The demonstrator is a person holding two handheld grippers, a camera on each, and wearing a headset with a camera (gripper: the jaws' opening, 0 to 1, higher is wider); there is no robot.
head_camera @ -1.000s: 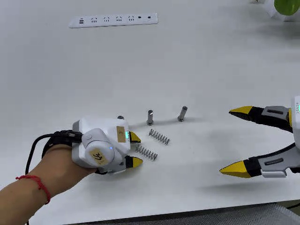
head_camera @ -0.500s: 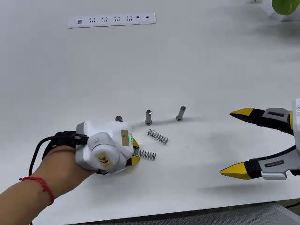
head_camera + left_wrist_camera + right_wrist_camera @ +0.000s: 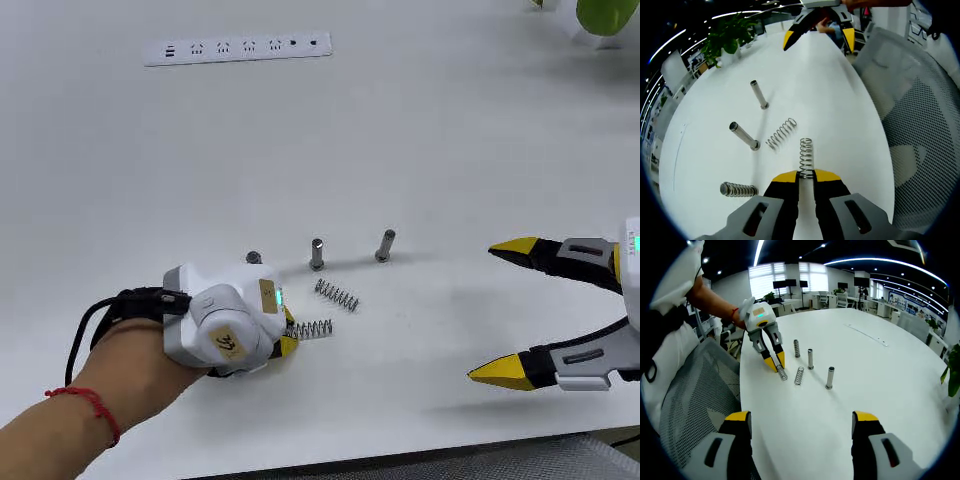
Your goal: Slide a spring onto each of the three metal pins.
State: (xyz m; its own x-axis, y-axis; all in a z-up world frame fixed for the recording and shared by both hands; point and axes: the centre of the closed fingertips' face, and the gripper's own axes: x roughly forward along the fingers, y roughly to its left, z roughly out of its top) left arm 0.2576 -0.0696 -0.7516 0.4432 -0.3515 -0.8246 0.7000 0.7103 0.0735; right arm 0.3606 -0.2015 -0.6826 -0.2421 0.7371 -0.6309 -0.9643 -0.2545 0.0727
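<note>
Left gripper [image 3: 806, 175] is closed narrow on the near end of one spring [image 3: 805, 155], which lies on the white table [image 3: 420, 140]. A loose spring [image 3: 337, 293] lies just beside it. The middle pin [image 3: 317, 252] and right pin [image 3: 386, 244] stand bare; the left pin [image 3: 739, 190] carries a spring. Right gripper [image 3: 482, 310] has its jaws wide, well apart from the parts.

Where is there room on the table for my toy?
The wide bare stretch between the power strip and the pins is free, and so is the patch between the springs and the right gripper. Around the left gripper it's crowded.
</note>
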